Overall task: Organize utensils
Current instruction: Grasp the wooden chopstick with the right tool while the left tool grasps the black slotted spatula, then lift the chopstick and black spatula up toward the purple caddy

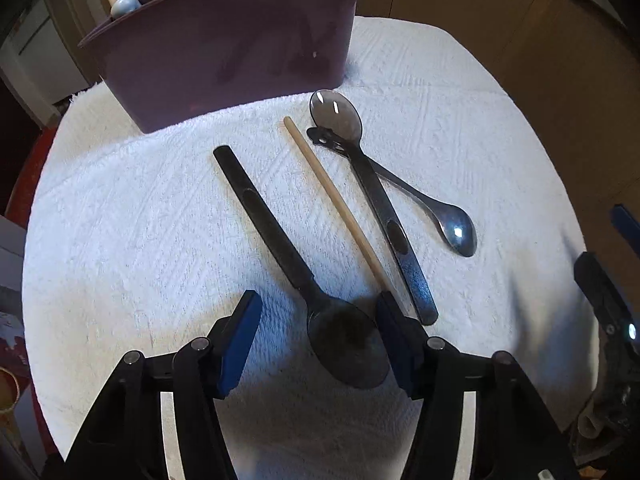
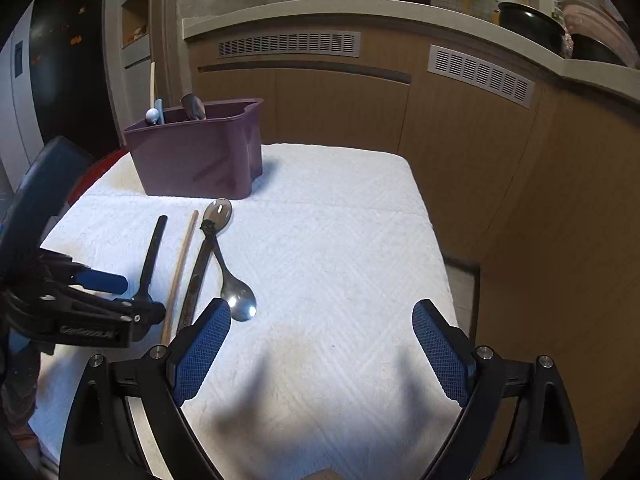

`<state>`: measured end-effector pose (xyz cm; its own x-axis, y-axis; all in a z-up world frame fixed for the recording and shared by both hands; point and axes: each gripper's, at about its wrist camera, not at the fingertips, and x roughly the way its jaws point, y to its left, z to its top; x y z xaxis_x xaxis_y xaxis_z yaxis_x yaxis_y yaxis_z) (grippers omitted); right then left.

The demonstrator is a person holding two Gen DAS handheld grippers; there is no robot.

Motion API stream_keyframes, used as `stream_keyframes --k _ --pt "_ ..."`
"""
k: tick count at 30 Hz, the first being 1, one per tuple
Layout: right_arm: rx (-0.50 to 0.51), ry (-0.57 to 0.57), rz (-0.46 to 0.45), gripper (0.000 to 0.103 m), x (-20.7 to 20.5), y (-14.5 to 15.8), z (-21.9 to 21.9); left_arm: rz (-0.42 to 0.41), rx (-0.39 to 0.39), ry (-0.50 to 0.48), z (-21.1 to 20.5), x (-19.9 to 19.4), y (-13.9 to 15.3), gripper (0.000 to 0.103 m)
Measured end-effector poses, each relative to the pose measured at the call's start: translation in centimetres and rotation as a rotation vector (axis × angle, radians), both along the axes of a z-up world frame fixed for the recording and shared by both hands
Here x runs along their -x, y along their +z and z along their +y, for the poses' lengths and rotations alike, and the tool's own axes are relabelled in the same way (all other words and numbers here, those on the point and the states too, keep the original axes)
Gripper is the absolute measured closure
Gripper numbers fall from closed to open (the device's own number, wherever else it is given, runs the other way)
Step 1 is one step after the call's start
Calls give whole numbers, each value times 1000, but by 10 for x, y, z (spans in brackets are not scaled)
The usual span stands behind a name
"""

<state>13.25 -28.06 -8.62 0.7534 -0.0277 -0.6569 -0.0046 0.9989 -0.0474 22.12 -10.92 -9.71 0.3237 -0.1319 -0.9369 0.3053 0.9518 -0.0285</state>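
A purple utensil caddy [image 1: 224,56] stands at the far side of the white towel [image 1: 120,220], also in the right wrist view [image 2: 196,152], with several utensils in it. On the towel lie a black spoon [image 1: 280,248], a wooden chopstick [image 1: 332,196], a dark translucent spoon [image 1: 372,184] and a steel spoon [image 1: 452,224]. My left gripper [image 1: 318,304] is open, its fingers either side of the black spoon's bowl. My right gripper [image 2: 322,312] is open and empty over bare towel, right of the steel spoon [image 2: 236,296].
Wooden cabinets [image 2: 340,100] with vents run behind the table. The towel's right edge [image 2: 436,240] drops to the floor. A red table edge [image 1: 24,184] shows at the left.
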Motion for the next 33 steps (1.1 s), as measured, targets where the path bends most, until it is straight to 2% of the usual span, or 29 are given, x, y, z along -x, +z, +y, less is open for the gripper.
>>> stream_keyframes --k 3,5,6,8,10,14,18,19,20,21,22,24,30,33 --pt "-10 2 3 11 0 -1 -4 -21 -11 -8 -5 -3 1 53" --pt "-13 5 7 11 -1 -2 -3 -53 -22 -33 -6 -2 3 68" --pt "-14 11 8 11 -3 -2 -1 -61 -27 -52 -6 -1 3 71" --pt "-15 32 9 11 -4 -1 6 -72 -40 -77 -2 3 4 89" --pt "-15 70 13 11 -6 1 16 -66 -37 -85 15 10 4 92" --pt "-22 161 39 14 -13 3 39 -67 -45 -56 59 23 5 93" --pt "-72 309 140 46 -33 -3 69 -63 -35 -25 100 27 3 93" --pt "-71 331 166 58 -40 -7 77 -60 -21 -28 106 28 4 93" --pt "-62 343 184 64 -47 -10 84 -59 -11 -28 105 37 2 92" --pt "-56 357 203 77 -55 -13 91 -57 5 -29 107 39 3 92" --pt "-58 365 223 85 -63 -16 95 -55 23 -30 108 41 3 92" --pt "-81 375 273 88 -83 -23 105 -52 53 -26 107 43 2 92" --pt "-59 337 329 89 -121 -41 123 -42 139 -24 116 39 0 89" --pt "-33 333 328 89 -124 -40 129 -35 162 -52 118 42 1 80"
